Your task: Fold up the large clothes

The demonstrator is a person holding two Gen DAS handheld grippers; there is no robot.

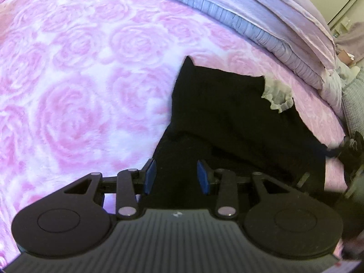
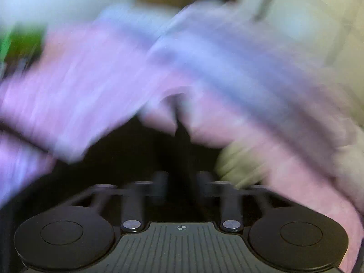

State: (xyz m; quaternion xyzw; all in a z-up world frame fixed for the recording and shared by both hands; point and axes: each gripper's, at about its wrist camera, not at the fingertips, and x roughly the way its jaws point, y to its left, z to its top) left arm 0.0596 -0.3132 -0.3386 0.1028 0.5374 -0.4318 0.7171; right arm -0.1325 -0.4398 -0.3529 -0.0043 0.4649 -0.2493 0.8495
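Note:
A black garment [image 1: 216, 113] with a white ruffled trim [image 1: 277, 97] lies spread on the bed, in the right half of the left wrist view. My left gripper [image 1: 176, 177] hovers over its near part, blue pads [image 1: 150, 175] wide apart, nothing between them. The right wrist view is heavily motion-blurred. There my right gripper [image 2: 182, 182] sits low over the black garment [image 2: 136, 154], close to the pale ruffle [image 2: 236, 166]. A narrow dark gap shows between its fingers; whether they pinch cloth is unclear.
A pink rose-patterned blanket [image 1: 79, 79] covers the bed. Stacked lilac pillows and bedding [image 1: 273, 22] lie along the far side. A dark device [image 1: 352, 146] sits at the right edge by the bed's side. Blurred lilac bedding [image 2: 204, 56] fills the right wrist view.

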